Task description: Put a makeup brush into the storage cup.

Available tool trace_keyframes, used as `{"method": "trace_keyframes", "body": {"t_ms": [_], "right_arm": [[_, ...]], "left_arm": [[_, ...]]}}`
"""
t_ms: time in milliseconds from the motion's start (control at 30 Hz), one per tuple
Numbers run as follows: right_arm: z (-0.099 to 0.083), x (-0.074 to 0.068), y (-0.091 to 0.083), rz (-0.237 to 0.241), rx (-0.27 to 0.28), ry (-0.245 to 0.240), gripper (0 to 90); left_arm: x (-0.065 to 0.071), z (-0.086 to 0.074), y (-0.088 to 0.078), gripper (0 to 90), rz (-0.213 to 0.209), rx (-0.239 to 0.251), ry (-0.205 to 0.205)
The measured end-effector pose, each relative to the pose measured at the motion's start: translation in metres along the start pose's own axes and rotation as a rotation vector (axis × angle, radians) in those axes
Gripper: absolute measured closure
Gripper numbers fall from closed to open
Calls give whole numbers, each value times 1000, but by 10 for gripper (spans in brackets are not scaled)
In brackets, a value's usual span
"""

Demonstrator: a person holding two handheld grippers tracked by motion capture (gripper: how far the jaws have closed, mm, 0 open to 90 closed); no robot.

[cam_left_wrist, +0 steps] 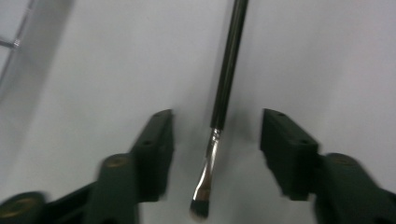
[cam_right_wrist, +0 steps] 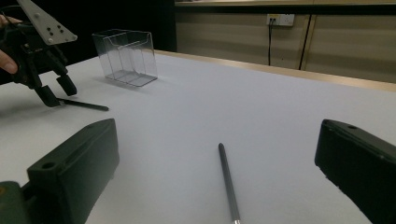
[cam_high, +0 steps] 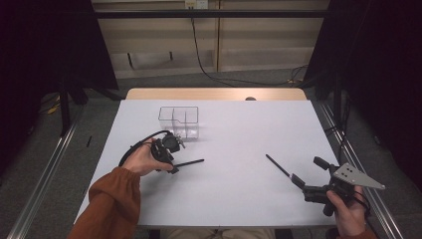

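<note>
A black-handled makeup brush (cam_high: 191,162) lies flat on the white table (cam_high: 249,124). My left gripper (cam_high: 172,168) points down over its bristle end. In the left gripper view the brush (cam_left_wrist: 229,70) lies between the two jaws, with a gap on each side of its silver ferrule, so my left gripper (cam_left_wrist: 217,116) is open around it. A second thin dark brush (cam_high: 277,166) lies at the right. My right gripper (cam_high: 307,171) is open just behind it, and that brush (cam_right_wrist: 227,182) runs along the table between its wide-set jaws (cam_right_wrist: 217,135), untouched.
A clear plastic box (cam_high: 179,122) with dividers stands on the table behind the left hand, and it appears again in the right gripper view (cam_right_wrist: 126,56). The table's wooden far edge (cam_high: 214,93) and a wall with cables lie beyond.
</note>
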State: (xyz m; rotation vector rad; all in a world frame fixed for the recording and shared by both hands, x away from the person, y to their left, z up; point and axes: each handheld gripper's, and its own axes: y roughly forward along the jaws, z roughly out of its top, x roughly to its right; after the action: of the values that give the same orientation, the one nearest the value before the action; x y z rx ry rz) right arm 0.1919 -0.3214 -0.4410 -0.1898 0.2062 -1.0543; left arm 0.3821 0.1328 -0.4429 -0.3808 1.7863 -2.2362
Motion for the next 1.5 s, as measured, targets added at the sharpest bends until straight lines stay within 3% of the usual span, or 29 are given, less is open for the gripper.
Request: {"method": "trace_keyframes", "body": {"t_ms": [33,233,367,533,633,833,967,1500], "right_arm": [[0,0,0,1,-1,-1,0],[0,0,0,1,-3,1,0],[0,-1,0,8,-3,-1,0],[0,-1,0,10,-3,0,0],[0,-1,0,10,-3,-2,0],[0,-2,1,14,-4,0,0],[0,-1,1,11,-6,1,0],[0,-1,0,8,-6,3,0]], "left_arm": [[-1,0,0,516,-16,-17,1],[-3,3,2,586,-9,-41,8],[-1,4,5,612,-4,-42,-9],[1,11,5,704,-14,-100,25],[3,12,5,766,-8,-104,35],[2,12,6,841,-15,-98,26],[-1,11,5,843,-29,-95,24],[-7,0,1,845,-68,-5,-81]]}}
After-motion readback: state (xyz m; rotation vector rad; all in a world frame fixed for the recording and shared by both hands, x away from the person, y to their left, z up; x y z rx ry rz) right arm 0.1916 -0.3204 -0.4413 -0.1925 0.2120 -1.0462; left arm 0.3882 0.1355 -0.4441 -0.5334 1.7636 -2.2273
